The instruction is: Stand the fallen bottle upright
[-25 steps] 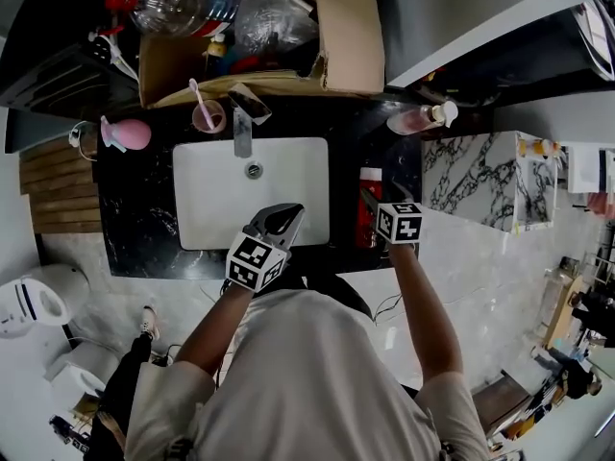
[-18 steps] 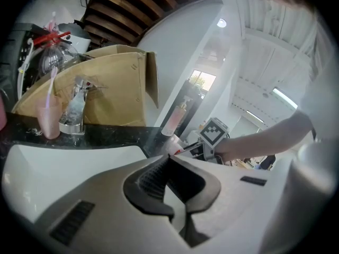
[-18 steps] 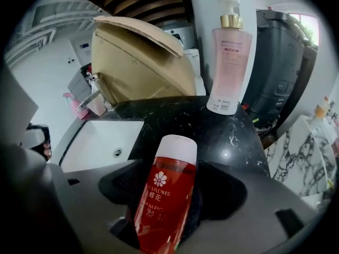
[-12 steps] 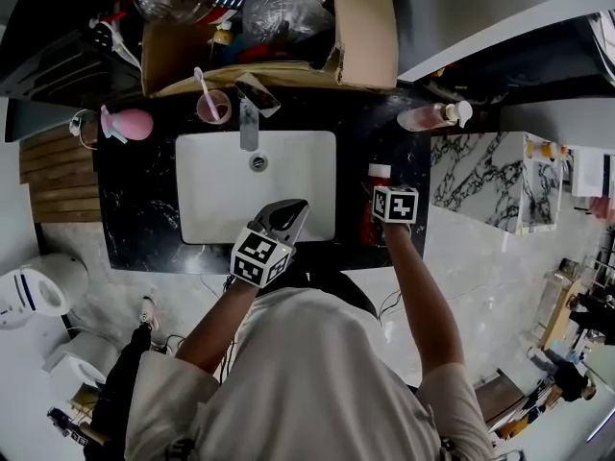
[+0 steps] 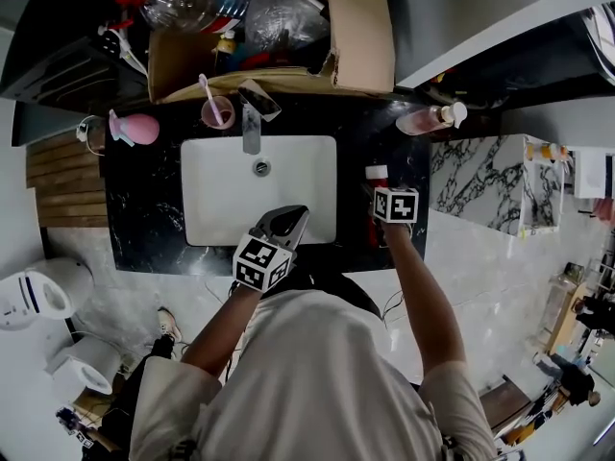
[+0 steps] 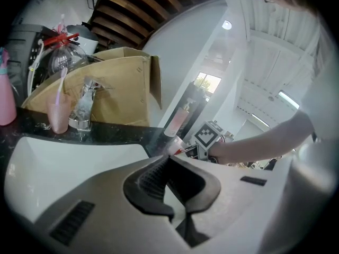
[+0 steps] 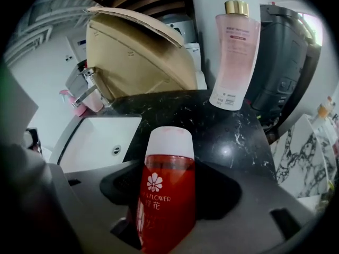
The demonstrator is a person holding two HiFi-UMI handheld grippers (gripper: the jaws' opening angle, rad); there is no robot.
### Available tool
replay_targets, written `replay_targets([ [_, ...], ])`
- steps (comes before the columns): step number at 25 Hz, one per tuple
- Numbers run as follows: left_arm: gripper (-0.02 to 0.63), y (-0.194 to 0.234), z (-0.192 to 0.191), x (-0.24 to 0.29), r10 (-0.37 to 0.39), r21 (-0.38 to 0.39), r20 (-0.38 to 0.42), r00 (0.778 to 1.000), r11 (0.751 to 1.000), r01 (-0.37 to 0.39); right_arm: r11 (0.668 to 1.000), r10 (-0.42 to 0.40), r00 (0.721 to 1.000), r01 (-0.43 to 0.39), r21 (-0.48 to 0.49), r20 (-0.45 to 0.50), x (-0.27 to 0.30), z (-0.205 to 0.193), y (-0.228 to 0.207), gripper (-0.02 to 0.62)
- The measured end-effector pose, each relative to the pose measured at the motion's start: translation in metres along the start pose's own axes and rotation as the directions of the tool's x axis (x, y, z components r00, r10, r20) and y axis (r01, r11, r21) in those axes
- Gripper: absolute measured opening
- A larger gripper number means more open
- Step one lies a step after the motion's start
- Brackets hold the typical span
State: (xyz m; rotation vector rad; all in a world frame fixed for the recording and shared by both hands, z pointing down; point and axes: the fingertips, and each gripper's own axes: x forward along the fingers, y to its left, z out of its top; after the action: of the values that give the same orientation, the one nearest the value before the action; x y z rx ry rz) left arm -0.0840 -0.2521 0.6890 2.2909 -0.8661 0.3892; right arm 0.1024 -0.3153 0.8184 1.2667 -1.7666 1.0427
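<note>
A red bottle (image 5: 375, 179) with a white cap lies on its side on the black counter (image 5: 144, 209), right of the sink. In the right gripper view the bottle (image 7: 168, 157) lies lengthwise between the jaws, cap pointing away. My right gripper (image 5: 384, 205) points steeply down over it. Its jaws stand wide on either side of the bottle, with dark gaps beside it, and have just been closing a little. My left gripper (image 5: 288, 217) hovers over the sink's near edge, tips together and empty; the left gripper view shows it (image 6: 170, 160) the same way.
The white sink (image 5: 207, 209) has a chrome faucet (image 5: 252, 128) behind it. A pink pump bottle (image 7: 235, 62) stands at the back right of the counter. A cardboard box (image 5: 360, 27) of clutter sits behind. A pink cup (image 5: 216, 113) and a pink bottle (image 5: 135, 128) stand at the left.
The right gripper has come down over the red bottle, its marker cube now covering more of the bottle. The left gripper has stayed over the sink edge.
</note>
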Motion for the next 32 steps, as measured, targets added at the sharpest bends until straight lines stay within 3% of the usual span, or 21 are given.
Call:
replay_targets([
  [19, 0.008, -0.055, 0.0, -0.015, -0.024, 0.063, 0.029, 0.999, 0.998, 0.022, 0.992, 0.086, 0.984, -0.071, -0.1, 0.159, -0.082, 0.002, 0.013, 0.303],
  [32, 0.008, -0.082, 0.003, -0.039, 0.013, 0.092, 0.088, 0.996, 0.996, -0.021, 0.986, 0.116, 0.952, -0.075, -0.149, 0.284, -0.132, -0.015, 0.016, 0.304],
])
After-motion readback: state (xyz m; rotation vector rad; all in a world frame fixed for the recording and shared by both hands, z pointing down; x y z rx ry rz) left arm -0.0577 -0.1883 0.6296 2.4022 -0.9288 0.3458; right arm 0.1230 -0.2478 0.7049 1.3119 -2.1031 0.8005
